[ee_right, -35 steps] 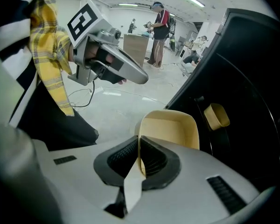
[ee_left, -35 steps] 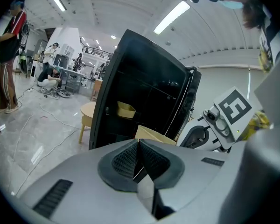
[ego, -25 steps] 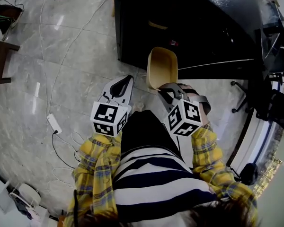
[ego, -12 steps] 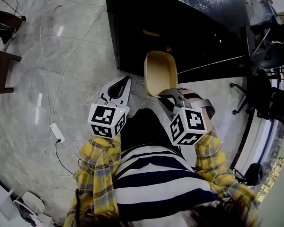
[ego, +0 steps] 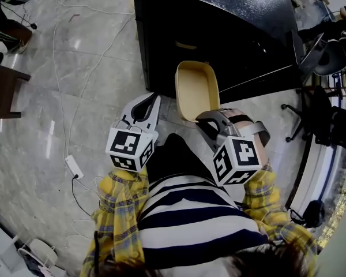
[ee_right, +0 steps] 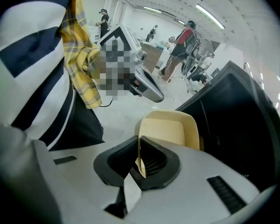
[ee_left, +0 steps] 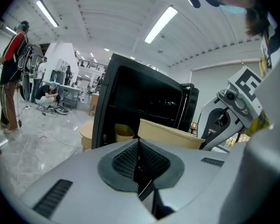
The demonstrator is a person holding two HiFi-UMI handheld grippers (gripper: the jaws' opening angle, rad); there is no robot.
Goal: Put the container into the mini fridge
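Observation:
The beige open-top container (ego: 197,91) hangs tilted in front of the black mini fridge (ego: 219,33), whose door (ego: 265,77) stands open to the right. My right gripper (ego: 206,119) is shut on the container's near rim; in the right gripper view the thin rim (ee_right: 139,160) is pinched between the pads, and the tub (ee_right: 168,127) reaches toward the fridge (ee_right: 228,115). My left gripper (ego: 151,100) is shut and empty, just left of the container. In the left gripper view the container (ee_left: 170,134) shows before the fridge opening (ee_left: 144,101).
A second yellowish container (ee_left: 123,132) sits inside the fridge. A low round wooden stool (ee_left: 86,132) stands by the fridge. Cables and a white power strip (ego: 75,167) lie on the marble floor at the left. An office chair base (ego: 294,117) is at the right; people stand far behind.
My right gripper has carried the container slightly closer to the fridge front. The left gripper has stayed about where it was.

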